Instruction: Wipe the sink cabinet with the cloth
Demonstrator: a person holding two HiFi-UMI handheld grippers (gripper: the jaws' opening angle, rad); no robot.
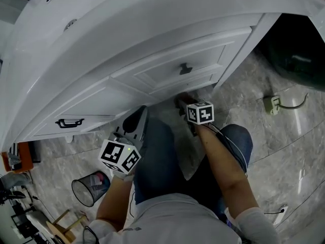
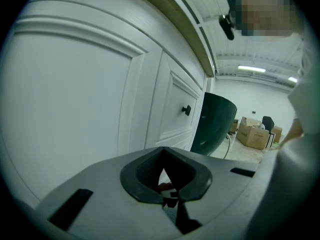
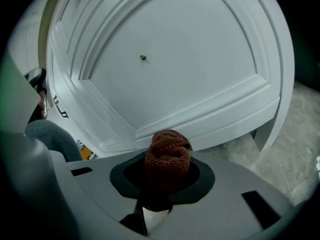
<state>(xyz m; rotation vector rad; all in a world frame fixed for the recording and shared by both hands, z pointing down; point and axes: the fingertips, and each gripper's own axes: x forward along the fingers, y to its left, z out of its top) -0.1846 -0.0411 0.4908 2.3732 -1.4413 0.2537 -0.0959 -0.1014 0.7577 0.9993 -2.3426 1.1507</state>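
The white sink cabinet (image 1: 152,50) fills the top of the head view, with a black knob (image 1: 186,68) on one door and a black handle (image 1: 69,122) further left. My right gripper (image 1: 182,105) is low at the cabinet's foot, shut on a bunched red-brown knitted cloth (image 3: 167,151). The cloth sits close to the bottom moulding of the panelled door (image 3: 175,59); I cannot tell if it touches. My left gripper (image 1: 137,118) hovers over the person's left knee, shut and holding nothing, pointing along the cabinet front (image 2: 75,94).
A dark green bin (image 1: 299,55) stands right of the cabinet. A black mesh wastebasket (image 1: 90,187) is on the marble floor at lower left, a power strip (image 1: 271,104) at right. Cardboard boxes (image 2: 252,134) lie far off. A small speck (image 3: 143,57) marks the door panel.
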